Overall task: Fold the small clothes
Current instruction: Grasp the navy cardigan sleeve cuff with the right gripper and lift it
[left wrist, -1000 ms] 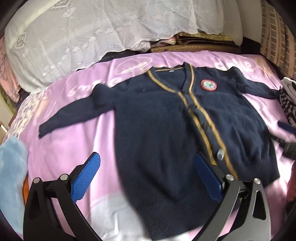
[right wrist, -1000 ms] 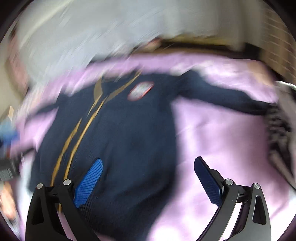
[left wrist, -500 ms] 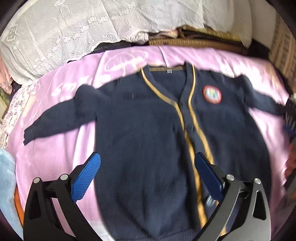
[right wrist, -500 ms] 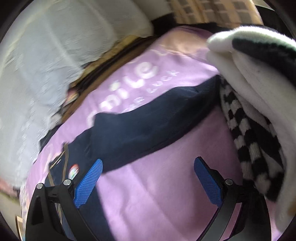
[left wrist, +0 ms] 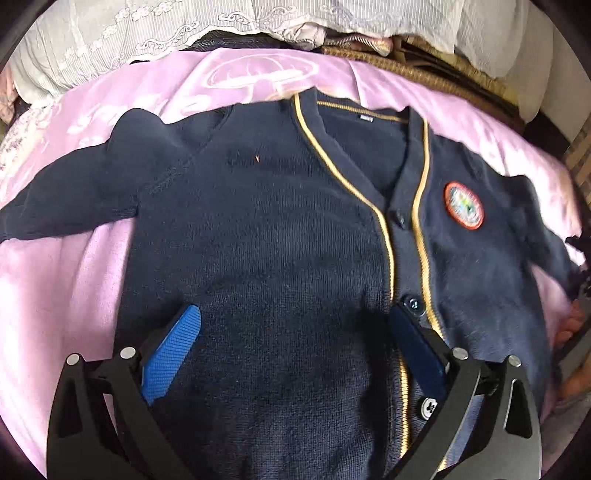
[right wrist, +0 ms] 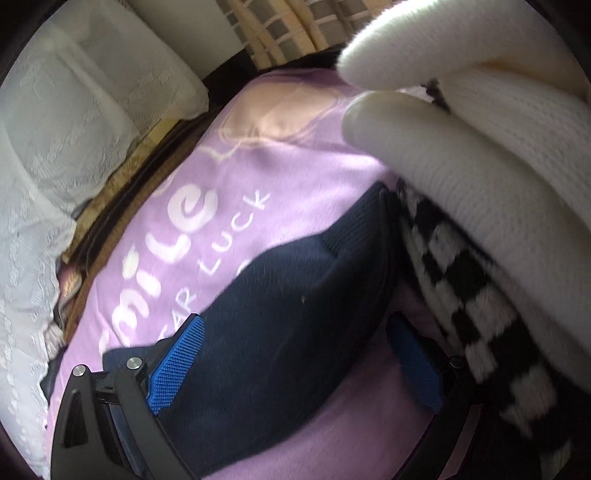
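A navy knit cardigan (left wrist: 280,236) with gold trim and a round red badge (left wrist: 463,205) lies front up on a pink blanket (left wrist: 55,280), sleeves spread to both sides. My left gripper (left wrist: 295,350) is open, low over the cardigan's chest, its blue pads on either side of the knit near the button band. In the right wrist view my right gripper (right wrist: 295,362) is open with the cardigan's right sleeve (right wrist: 295,314) lying between its blue pads, close to the cuff.
A folded white and black-checked knit pile (right wrist: 480,229) sits right against the sleeve cuff on the right. White lace pillows (left wrist: 129,33) and a woven mat (left wrist: 424,66) line the far edge of the bed. The blanket (right wrist: 258,158) carries white lettering.
My left gripper has moved forward and lower over the cardigan's body. My right gripper has swung right from the cardigan's body and closed in on the right sleeve end beside the checked pile.
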{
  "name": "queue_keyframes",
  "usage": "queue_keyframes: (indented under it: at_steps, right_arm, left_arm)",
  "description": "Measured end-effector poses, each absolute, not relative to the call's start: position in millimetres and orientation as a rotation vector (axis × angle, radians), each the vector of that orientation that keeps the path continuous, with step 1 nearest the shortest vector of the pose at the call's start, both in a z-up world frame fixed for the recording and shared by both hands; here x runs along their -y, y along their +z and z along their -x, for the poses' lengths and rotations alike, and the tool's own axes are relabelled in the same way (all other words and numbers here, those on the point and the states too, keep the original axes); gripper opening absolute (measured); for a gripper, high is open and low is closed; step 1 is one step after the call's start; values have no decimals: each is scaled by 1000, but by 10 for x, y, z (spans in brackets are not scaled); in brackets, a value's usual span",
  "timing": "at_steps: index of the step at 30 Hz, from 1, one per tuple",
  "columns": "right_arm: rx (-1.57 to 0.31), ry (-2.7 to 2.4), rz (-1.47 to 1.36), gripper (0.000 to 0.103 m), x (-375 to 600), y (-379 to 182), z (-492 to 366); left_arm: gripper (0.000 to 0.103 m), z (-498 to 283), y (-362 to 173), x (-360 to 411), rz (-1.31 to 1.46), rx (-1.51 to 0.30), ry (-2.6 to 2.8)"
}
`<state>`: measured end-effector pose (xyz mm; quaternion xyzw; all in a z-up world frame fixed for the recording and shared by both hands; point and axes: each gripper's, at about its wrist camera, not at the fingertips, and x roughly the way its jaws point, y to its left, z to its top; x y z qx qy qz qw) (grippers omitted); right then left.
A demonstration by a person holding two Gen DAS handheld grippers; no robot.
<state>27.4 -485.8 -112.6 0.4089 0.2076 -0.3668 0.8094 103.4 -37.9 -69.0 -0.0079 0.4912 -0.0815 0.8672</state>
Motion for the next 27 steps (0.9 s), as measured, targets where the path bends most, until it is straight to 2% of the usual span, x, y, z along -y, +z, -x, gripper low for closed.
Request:
queue_keyframes:
  at_steps: [2, 7, 9, 12, 14, 16, 20, 23, 25, 26, 27]
  right_arm:
    - [-408, -734, -886, 96, 4859, -1109, -220]
    - [-377, -611, -890, 42, 4885, -1109, -185]
    - [-369, -583, -893, 30, 4868, -1093, -178]
    - [-347, -529, -904, 27, 4823, -1051, -135]
    - [-365, -546, -895, 30, 4814, -1047, -142]
    - [-395, -615, -881, 43, 4837, -1079, -180]
    - [-379, -707, -876, 57, 4921, -1075, -213]
    - [-338, -751, -886, 58, 4962, -1072, -199]
    - [-291, -722, -891, 30, 4954, -1047, -154]
    - [-270, -693, -888, 22, 4948, -1019, -134]
    - [-252, -668, -883, 20, 4931, -986, -116]
  left_arm:
    - [99, -1029, -715, 402, 5, -1030, -168]
    - [99, -1002, -717, 419, -14, -1021, -161]
    - [99, -1004, -724, 404, -9, -1023, -164]
    - [99, -1025, -729, 413, -15, -1022, -163]
    - [99, -1022, -729, 415, -18, -1023, -163]
    - [99, -1021, -730, 416, -18, -1022, -163]
    - [99, -1022, -727, 414, -19, -1022, -162]
    - [99, -1035, -714, 416, -27, -1032, -165]
    - [99, -1074, -641, 403, -50, -1038, -154]
    - [99, -1089, -594, 392, -64, -1028, -151]
    - [99, -1114, -507, 375, -104, -996, -130]
